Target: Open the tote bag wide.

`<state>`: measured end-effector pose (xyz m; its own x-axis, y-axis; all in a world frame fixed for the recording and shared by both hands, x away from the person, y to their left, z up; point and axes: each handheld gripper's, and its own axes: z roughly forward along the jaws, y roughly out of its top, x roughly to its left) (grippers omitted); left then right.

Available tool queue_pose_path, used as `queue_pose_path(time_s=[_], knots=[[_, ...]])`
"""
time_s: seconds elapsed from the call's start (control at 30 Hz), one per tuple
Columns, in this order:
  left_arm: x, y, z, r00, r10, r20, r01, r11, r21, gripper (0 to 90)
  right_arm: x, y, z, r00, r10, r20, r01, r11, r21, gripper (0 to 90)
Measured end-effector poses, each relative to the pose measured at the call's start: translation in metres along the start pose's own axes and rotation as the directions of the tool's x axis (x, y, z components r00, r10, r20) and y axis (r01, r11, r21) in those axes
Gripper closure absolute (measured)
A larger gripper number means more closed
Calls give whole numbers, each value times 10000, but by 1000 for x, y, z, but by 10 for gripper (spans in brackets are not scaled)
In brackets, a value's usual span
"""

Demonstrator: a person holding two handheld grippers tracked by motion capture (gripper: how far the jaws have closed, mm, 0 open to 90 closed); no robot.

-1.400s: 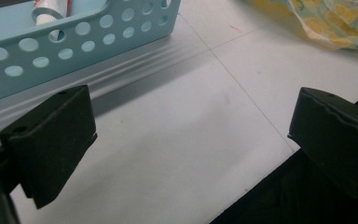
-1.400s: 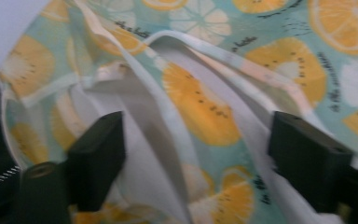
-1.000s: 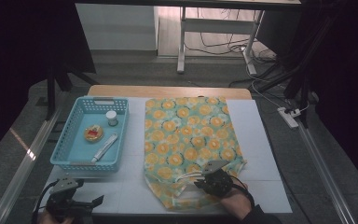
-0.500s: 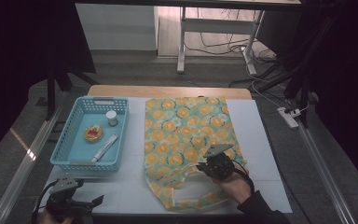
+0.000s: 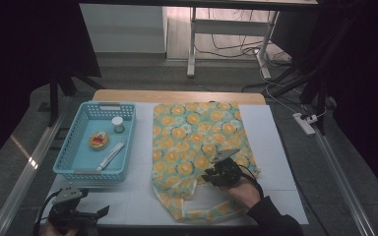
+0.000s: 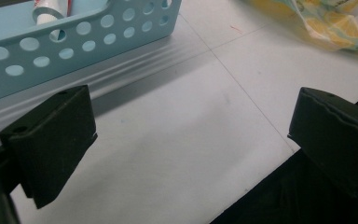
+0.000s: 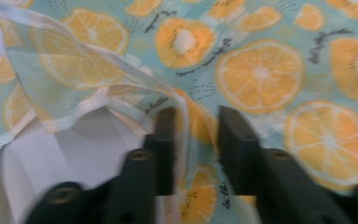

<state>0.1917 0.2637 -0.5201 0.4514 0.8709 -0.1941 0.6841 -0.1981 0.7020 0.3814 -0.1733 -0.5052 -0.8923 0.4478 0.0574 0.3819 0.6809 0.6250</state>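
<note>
Far left, near the table's front edge, the left gripper (image 5: 86, 215) sits low over the white table (image 5: 285, 162), jaws spread wide with nothing between them but bare tabletop. Just beyond it stands the light blue basket (image 5: 74, 147), holding a white tube (image 5: 110, 156) lying along its floor, a round flat tin (image 5: 99, 140) and a small white-capped jar (image 5: 118, 124). Moving across to the middle, the orange-print bag (image 5: 197, 137) lies flat on the table, its opening and handles towards the person. And on the right, the right gripper (image 5: 220, 169) rests at the bag's near right part; its jaws have just been opening, and a raised fold of the bag's rim (image 7: 186, 116) stands between them, the pads now parted a little and no longer pressing together on it.
</note>
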Motion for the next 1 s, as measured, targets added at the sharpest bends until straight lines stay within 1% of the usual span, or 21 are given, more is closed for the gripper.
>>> queue_pose_path(time_s=[0.03,0.1,0.13,0.17,0.2,0.23,0.3,0.33,0.37,0.47,0.57,0.6,0.63,0.67,0.7,0.73,0.8,0.83,0.87,0.93,1.0], knots=[[0,0,0,10000,-2,-1,2,10000,0,10,1,0,3,10000,-84,-11,84,10000,36,566],[0,0,0,10000,-5,0,5,10000,-2,10,3,-1,6,9998,-179,3,179,9998,134,471],[0,0,0,10000,-10,2,10,10000,-4,10,3,-1,8,9994,-308,149,304,9992,246,451],[0,0,0,10000,-12,4,12,10000,-11,10,3,-1,8,9994,-308,149,304,9992,246,451],[0,0,0,10000,-13,4,13,10000,-15,10,3,-2,10,9980,-534,329,520,9978,401,420],[0,0,0,10000,-13,3,13,10000,-14,10,3,-3,12,9974,-585,418,562,9970,523,419],[0,0,0,10000,-12,5,12,10000,-7,10,3,-4,13,9970,-634,437,612,9969,503,420],[0,0,0,10000,-10,5,10,10000,11,10,2,-3,13,9971,-624,440,602,9970,482,429],[0,0,0,10000,-6,-1,6,10000,-1,9,1,-2,13,9956,-728,586,698,9962,522,531],[0,0,0,10000,-8,2,8,10000,22,10,-1,0,13,9950,-868,500,834,9943,671,633],[0,0,0,10000,-15,1,15,10000,1,10,2,2,13,9943,-1048,180,1031,9918,755,798],[0,0,0,10000,-15,4,15,10000,17,10,2,2,13,9943,-1048,180,1031,9918,755,798],[0,0,0,10000,-20,8,20,10000,-2,10,2,2,14,9944,-1050,120,1037,9913,810,883],[0,0,0,10000,-20,4,20,10000,-13,10,2,2,14,9944,-1050,120,1037,9913,810,883],[0,0,0,10000,-14,2,14,10000,-12,10,-1,3,14,9966,-825,-19,823,9932,822,900],[0,0,0,10000,-14,2,14,10000,-12,10,-1,3,14,9966,-825,-19,823,9932,822,900],[0,0,0,10000,-18,3,18,10000,16,10,-3,3,14,9981,-598,-123,606,9950,792,900],[0,0,0,10000,-20,2,20,10000,15,10,-2,4,13,9980,-626,-42,628,9946,823,900],[0,0,0,10000,-21,4,21,10000,10,10,-1,5,13,9976,-694,54,688,9947,763,900],[0,0,0,10000,-32,3,32,10000,5,10,-2,8,10,9988,-489,-81,493,9974,516,900],[1,0,0,10000,-41,4,41,10000,2,10,-3,10,7,9991,-434,1,434,9983,400,900]])
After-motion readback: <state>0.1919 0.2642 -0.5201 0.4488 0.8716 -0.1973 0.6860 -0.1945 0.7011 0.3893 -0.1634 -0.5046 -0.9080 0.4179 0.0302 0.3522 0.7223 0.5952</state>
